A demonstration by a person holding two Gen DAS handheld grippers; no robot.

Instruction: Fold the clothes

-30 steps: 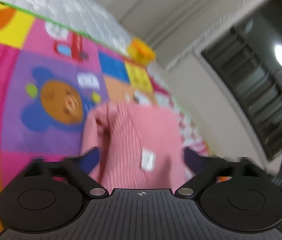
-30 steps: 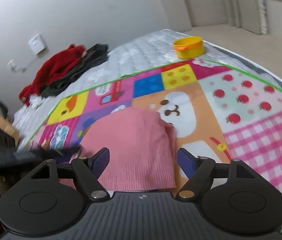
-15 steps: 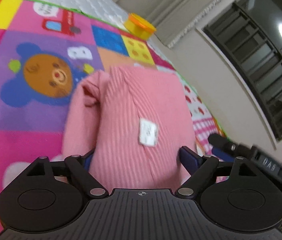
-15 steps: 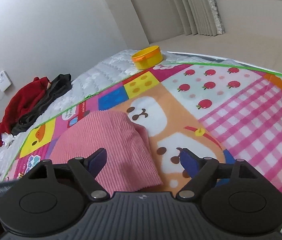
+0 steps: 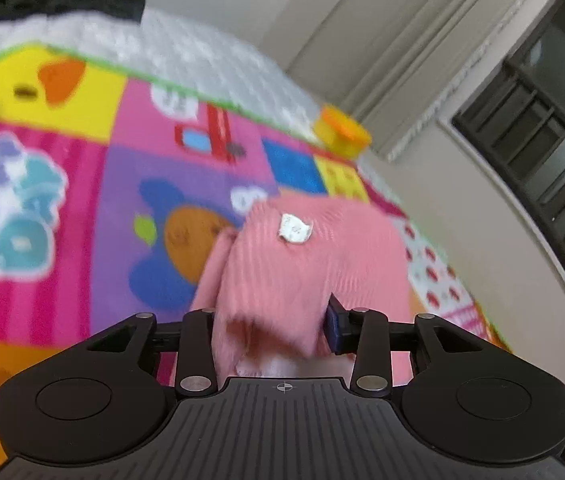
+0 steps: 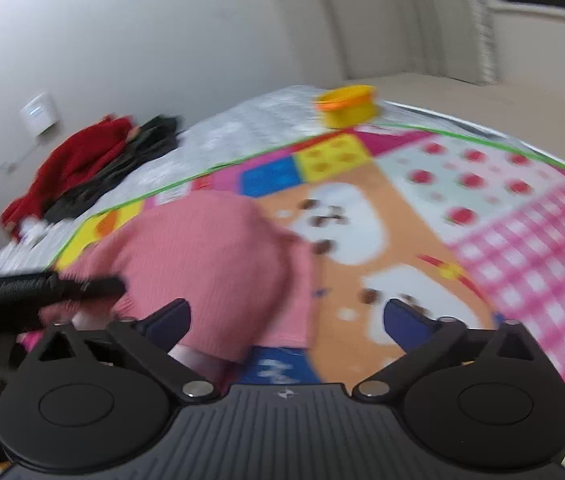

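A pink ribbed garment (image 5: 302,264) with a small white label (image 5: 294,230) lies folded on a colourful play mat (image 5: 42,200). My left gripper (image 5: 270,332) is shut on its near edge, and the cloth bunches up between the fingers and hides the left one. In the right wrist view the same garment (image 6: 202,248) sits ahead and to the left. My right gripper (image 6: 286,316) is open just behind its near right corner, holding nothing. The left gripper's black tip (image 6: 62,286) shows at the garment's left edge. Both views are blurred.
A yellow bowl (image 6: 346,106) stands at the mat's far edge on a white quilted mattress (image 5: 202,60). A heap of red and dark clothes (image 6: 82,164) lies by the wall at the far left. A barred window (image 5: 542,160) is on the right.
My left gripper has gone from open around the garment's near edge to shut on it, and the cloth is bunched and raised. My right gripper stays open and has swung back toward the garment.
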